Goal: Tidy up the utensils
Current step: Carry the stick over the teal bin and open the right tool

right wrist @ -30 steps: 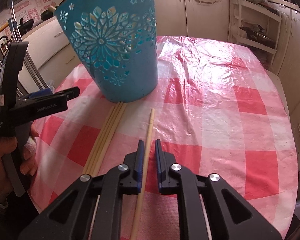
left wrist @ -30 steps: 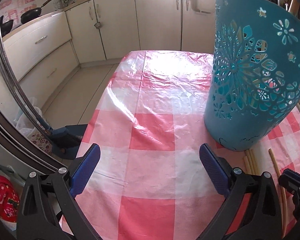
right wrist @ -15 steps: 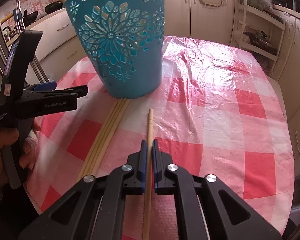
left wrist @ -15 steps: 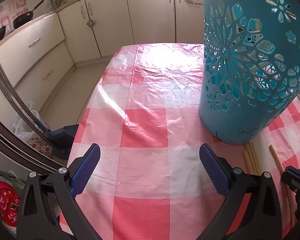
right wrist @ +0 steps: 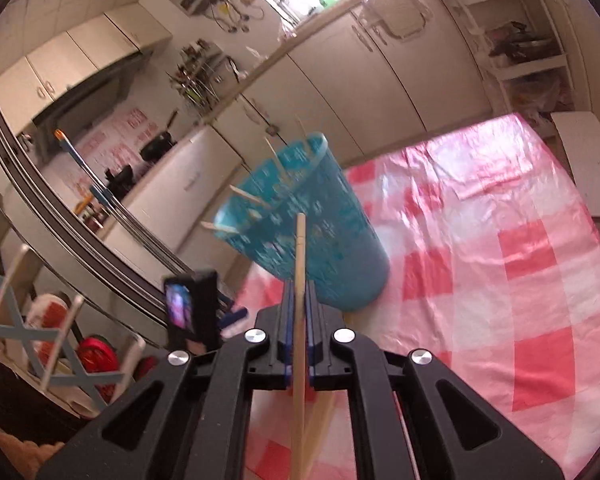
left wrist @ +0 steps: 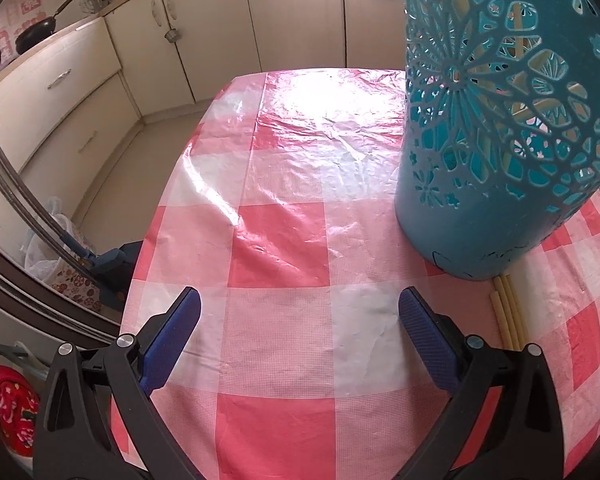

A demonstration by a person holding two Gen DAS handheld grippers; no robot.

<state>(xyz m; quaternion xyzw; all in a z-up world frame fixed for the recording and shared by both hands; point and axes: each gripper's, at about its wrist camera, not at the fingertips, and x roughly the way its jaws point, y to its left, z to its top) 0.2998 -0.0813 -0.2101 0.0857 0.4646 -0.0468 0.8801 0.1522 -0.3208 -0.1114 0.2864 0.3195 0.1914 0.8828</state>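
Note:
A teal cut-out basket stands on the checked tablecloth; it also shows in the right wrist view with several wooden chopsticks sticking out of its rim. My right gripper is shut on one wooden chopstick, lifted off the table and pointing toward the basket. More chopsticks lie on the cloth by the basket's base. My left gripper is open and empty above the cloth, left of the basket.
Cream kitchen cabinets run behind the table. The table's left edge drops to the floor. A white rack stands at the left in the right wrist view. Shelves are at the right.
My right gripper closed on the single chopstick and lifted it off the cloth, tilting up toward the basket. My left gripper drifted slightly closer to the basket, still open.

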